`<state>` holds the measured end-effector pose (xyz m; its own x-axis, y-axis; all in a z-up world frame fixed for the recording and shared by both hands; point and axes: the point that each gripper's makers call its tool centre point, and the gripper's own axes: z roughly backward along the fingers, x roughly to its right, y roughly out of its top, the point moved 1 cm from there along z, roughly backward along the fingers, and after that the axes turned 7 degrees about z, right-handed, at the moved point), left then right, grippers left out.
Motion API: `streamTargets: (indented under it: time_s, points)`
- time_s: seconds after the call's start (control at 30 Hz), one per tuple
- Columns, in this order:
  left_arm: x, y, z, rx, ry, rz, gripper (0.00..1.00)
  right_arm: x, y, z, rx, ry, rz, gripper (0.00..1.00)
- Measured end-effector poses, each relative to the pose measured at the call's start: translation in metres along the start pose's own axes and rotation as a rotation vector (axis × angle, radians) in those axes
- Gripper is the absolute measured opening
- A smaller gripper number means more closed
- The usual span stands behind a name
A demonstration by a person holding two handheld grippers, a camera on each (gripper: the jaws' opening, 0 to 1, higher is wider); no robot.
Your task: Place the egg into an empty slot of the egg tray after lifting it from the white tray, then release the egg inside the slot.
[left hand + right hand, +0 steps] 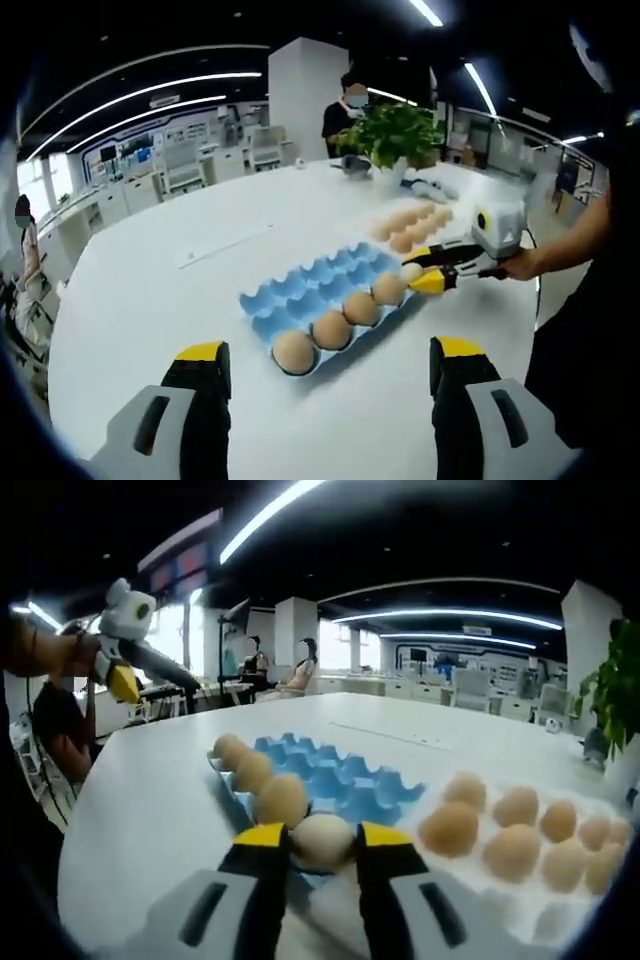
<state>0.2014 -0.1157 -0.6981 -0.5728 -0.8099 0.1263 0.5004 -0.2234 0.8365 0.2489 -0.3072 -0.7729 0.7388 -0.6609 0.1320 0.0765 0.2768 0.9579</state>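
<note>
A blue egg tray (310, 285) lies on the white table, with several brown eggs (331, 329) in a row along one side. My right gripper (323, 836) is shut on a pale egg (322, 842), held over the tray's end slot beside that row (282, 798). In the left gripper view the right gripper (424, 272) comes in from the right with the egg (411, 271) at the tray's far corner. My left gripper (328, 365) is open, holds nothing, and hangs well short of the tray. The white tray (545, 912) holds several brown eggs (517, 806).
A potted plant (395, 130) stands at the table's far side, with a person (350, 105) behind it. The arm (570, 240) of the person holding the grippers reaches in from the right. The left gripper (128, 675) is raised at the upper left of the right gripper view.
</note>
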Motion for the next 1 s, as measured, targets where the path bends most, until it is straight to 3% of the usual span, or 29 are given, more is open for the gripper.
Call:
streamTargets:
  time_s: [0.07, 0.1, 0.13, 0.17, 0.23, 0.27, 0.37, 0.47, 0.63, 0.67, 0.7, 0.77, 0.8, 1.0]
  points:
    - [-0.001, -0.002, -0.004, -0.011, 0.017, 0.000, 0.83, 0.001, 0.001, 0.002, -0.012, -0.002, -0.007, 0.30]
    - [-0.003, -0.002, -0.005, -0.009, 0.037, 0.006, 0.83, 0.002, 0.002, 0.004, -0.012, -0.012, -0.058, 0.31]
    - [-0.006, 0.001, -0.006, 0.003, 0.062, 0.019, 0.84, 0.006, 0.012, 0.009, 0.043, -0.032, -0.098, 0.31]
    - [-0.007, 0.003, -0.006, 0.013, 0.068, 0.025, 0.83, 0.014, 0.020, 0.014, 0.075, -0.069, -0.096, 0.31]
    - [-0.011, 0.012, -0.007, 0.060, 0.093, 0.054, 0.83, 0.030, 0.024, 0.024, 0.068, -0.142, -0.084, 0.35]
    - [-0.013, 0.015, -0.006, 0.062, 0.103, 0.055, 0.83, 0.045, 0.022, 0.030, 0.046, -0.221, -0.131, 0.35]
    - [-0.015, 0.020, -0.002, 0.088, 0.102, 0.044, 0.83, 0.070, 0.021, 0.036, 0.050, -0.309, -0.195, 0.34]
    - [-0.022, 0.020, 0.001, 0.102, 0.127, 0.076, 0.83, 0.080, 0.008, 0.031, -0.022, -0.319, -0.200, 0.30]
    - [-0.029, 0.021, 0.007, 0.126, 0.138, 0.087, 0.82, 0.089, 0.006, 0.019, -0.051, -0.349, -0.174, 0.31]
    - [-0.031, 0.020, 0.007, 0.125, 0.132, 0.083, 0.82, 0.085, -0.002, 0.016, -0.108, -0.334, -0.176, 0.30]
    - [-0.033, 0.020, 0.007, 0.124, 0.130, 0.083, 0.82, 0.086, 0.002, 0.013, -0.089, -0.338, -0.173, 0.28]
    - [-0.036, 0.021, 0.008, 0.125, 0.115, 0.081, 0.82, 0.079, -0.007, 0.003, -0.167, -0.313, -0.146, 0.28]
    - [-0.037, 0.023, 0.008, 0.135, 0.104, 0.075, 0.82, 0.084, 0.000, 0.003, -0.156, -0.328, -0.099, 0.28]
    - [-0.039, 0.029, 0.006, 0.156, -0.001, 0.051, 0.82, 0.084, -0.008, 0.009, -0.310, -0.324, -0.078, 0.24]
